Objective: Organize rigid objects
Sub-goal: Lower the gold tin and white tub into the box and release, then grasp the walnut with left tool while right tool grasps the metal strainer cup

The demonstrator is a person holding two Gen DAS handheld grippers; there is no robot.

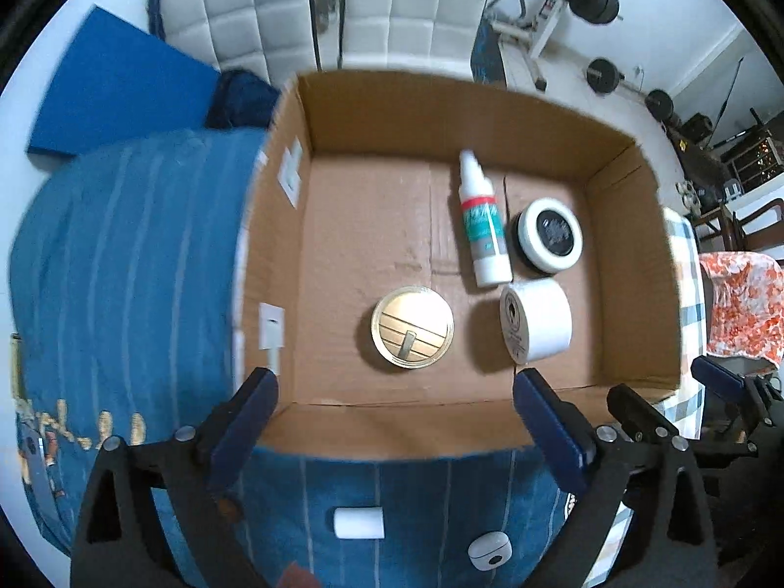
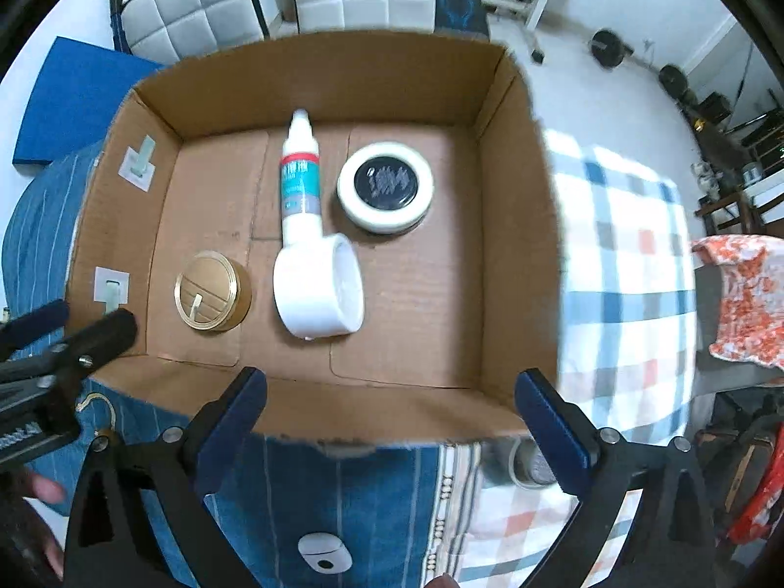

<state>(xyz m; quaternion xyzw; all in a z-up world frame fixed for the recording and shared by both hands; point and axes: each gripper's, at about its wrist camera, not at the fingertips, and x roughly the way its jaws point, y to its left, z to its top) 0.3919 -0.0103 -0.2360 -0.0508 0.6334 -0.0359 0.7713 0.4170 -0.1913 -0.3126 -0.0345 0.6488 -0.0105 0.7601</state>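
Note:
An open cardboard box (image 1: 441, 98) (image 2: 519, 245) holds a gold round tin (image 1: 412, 327) (image 2: 210, 298), a white spray bottle lying flat (image 1: 482, 225) (image 2: 300, 181), a white jar on its side (image 1: 536, 326) (image 2: 318, 289) and a white-rimmed jar with a black lid (image 1: 551, 235) (image 2: 385, 187). My left gripper (image 1: 394, 392) is open and empty above the box's near wall. My right gripper (image 2: 389, 392) is open and empty over the near wall too. The left gripper's tips also show in the right wrist view (image 2: 93, 323).
The box rests on a blue striped cloth (image 1: 122, 269) and a checked cloth (image 2: 627, 245). A small white block (image 1: 358, 522) and a white earbud case (image 1: 489, 550) (image 2: 323, 552) lie in front. A taped roll (image 2: 531, 463) lies near the right finger. Chairs and gym weights stand behind.

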